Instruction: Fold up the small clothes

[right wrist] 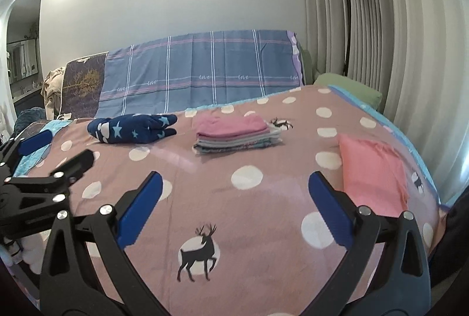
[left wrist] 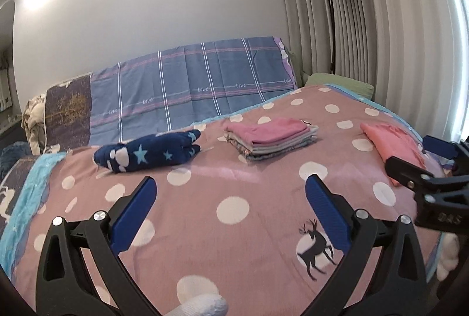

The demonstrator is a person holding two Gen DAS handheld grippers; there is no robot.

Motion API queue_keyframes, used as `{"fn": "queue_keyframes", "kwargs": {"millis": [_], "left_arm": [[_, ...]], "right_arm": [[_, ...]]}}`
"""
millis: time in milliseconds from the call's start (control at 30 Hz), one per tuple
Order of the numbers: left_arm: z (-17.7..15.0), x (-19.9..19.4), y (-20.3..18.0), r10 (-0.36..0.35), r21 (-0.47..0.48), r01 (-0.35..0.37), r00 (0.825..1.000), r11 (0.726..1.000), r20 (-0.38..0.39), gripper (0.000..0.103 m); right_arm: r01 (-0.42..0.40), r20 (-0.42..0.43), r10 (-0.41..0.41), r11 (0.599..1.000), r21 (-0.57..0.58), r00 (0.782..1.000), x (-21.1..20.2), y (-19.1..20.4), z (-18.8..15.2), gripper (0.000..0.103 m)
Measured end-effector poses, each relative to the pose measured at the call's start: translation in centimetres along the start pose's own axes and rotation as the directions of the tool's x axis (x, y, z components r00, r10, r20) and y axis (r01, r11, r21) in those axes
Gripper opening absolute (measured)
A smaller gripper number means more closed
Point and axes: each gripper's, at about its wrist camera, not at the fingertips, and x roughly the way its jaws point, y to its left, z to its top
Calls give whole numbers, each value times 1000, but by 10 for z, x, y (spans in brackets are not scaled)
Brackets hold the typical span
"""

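Clothes — a folded stack (left wrist: 271, 140) at the bed's (left wrist: 205, 216) far centre, a coral garment (right wrist: 372, 175) near right — lie untouched; left gripper (left wrist: 230, 200) and right gripper (right wrist: 234, 193) fingers spread, empty — a careless reach could topple the stack.

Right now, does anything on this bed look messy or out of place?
Nothing is spilled or damaged. The stack of folded clothes sits square, and the coral garment lies flat near the bed's right edge. Only the navy star-print piece looks odd: it is a loose, lumpy roll, not a flat fold.
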Motion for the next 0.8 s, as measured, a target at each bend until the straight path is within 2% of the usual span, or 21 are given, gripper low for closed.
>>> {"fn": "queue_keyframes", "kwargs": {"millis": [267, 800], "left_arm": [[-24, -10, 11, 2, -34, -4, 999, 999, -50, 102], [-33, -8, 12, -9, -27, 8, 998, 1000, -63, 102]], "right_arm": [[4, -54, -4, 1000, 15, 999, 1, 4, -12, 101], [-2, -84, 3, 1000, 11, 996, 8, 13, -14, 101]]}}
